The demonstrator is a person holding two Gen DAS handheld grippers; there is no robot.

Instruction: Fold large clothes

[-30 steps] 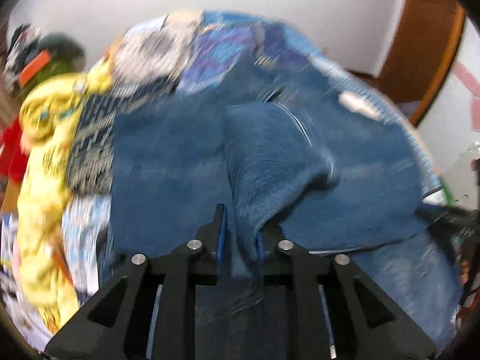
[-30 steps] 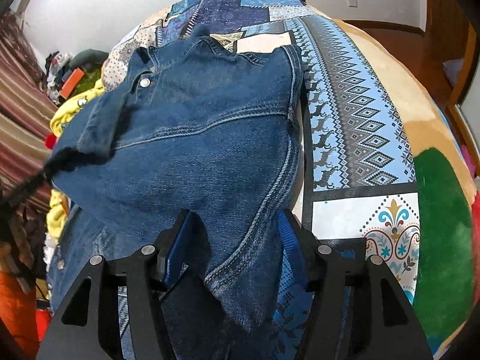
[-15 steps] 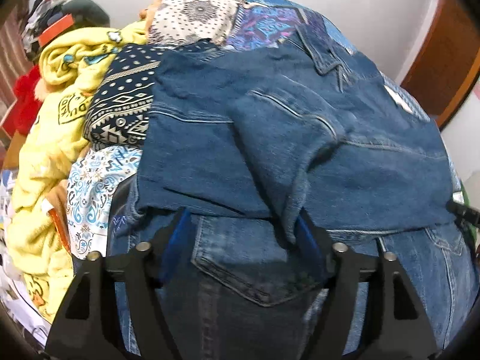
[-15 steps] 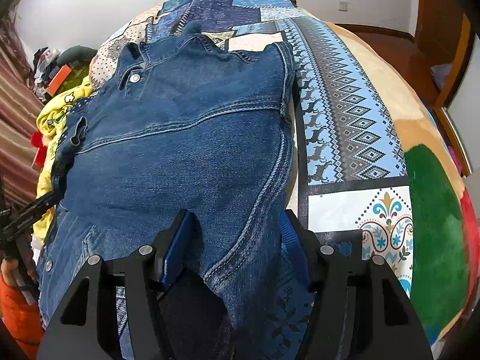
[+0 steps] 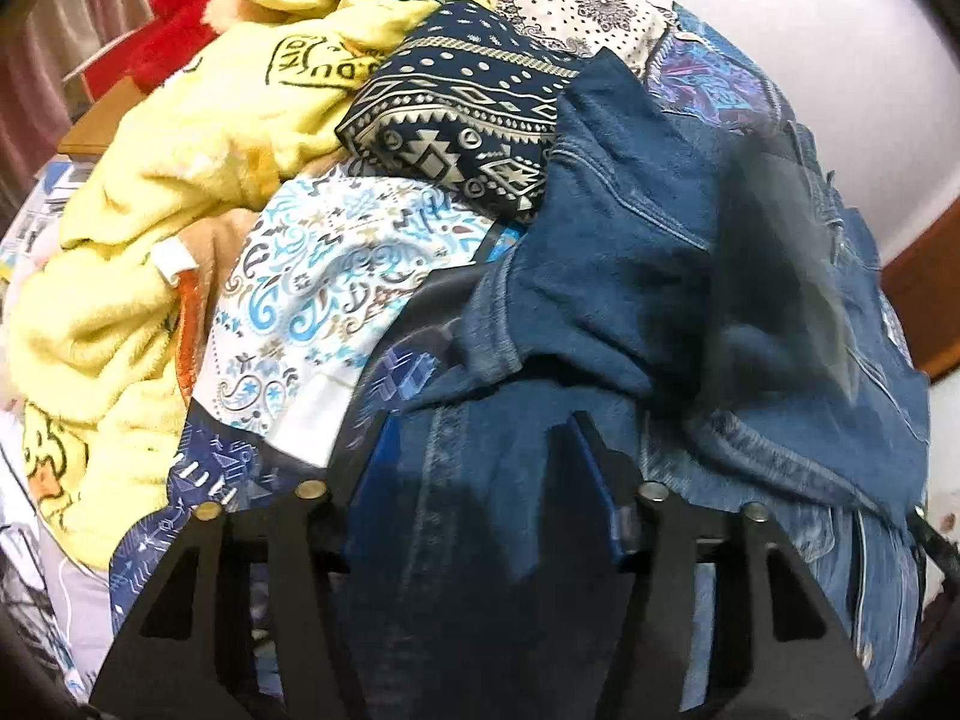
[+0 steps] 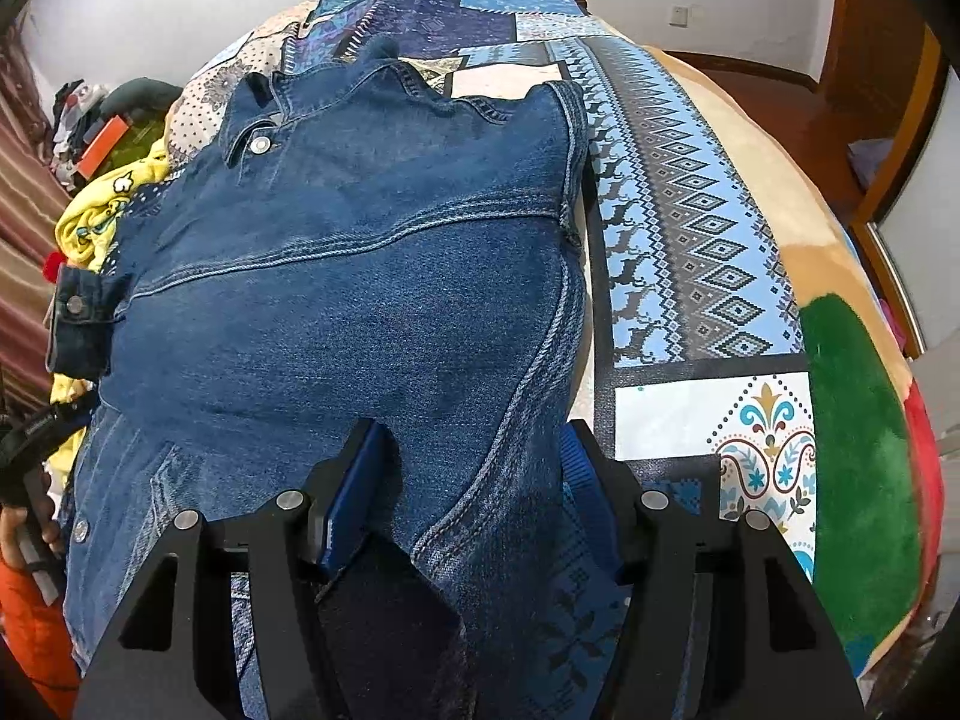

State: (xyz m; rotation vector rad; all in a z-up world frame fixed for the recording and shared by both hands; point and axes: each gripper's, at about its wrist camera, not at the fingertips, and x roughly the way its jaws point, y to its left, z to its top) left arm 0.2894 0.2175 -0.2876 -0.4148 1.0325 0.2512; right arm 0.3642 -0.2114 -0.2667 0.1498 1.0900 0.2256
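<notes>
A blue denim jacket (image 6: 360, 276) lies spread on the patterned bed cover (image 6: 690, 240), collar at the far end, one sleeve folded across its back with the cuff (image 6: 75, 324) at the left edge. My right gripper (image 6: 474, 480) is open, its fingers either side of the jacket's near hem. In the left wrist view the jacket (image 5: 630, 276) fills the middle and right, with the folded sleeve bunched. My left gripper (image 5: 486, 474) is open over the denim near the jacket's left side, holding nothing.
A pile of yellow fleece clothes (image 5: 150, 228) and a red item (image 5: 180, 18) lie left of the jacket. A dark patterned cloth (image 5: 456, 114) sits by the jacket's shoulder. The bed's right part shows green and beige patches (image 6: 852, 420). A white wall and wooden door frame stand behind.
My left gripper opened and let go of the sleeve, which now lies folded across the jacket. It then swung left toward the jacket's side. My right gripper stayed open at the hem.
</notes>
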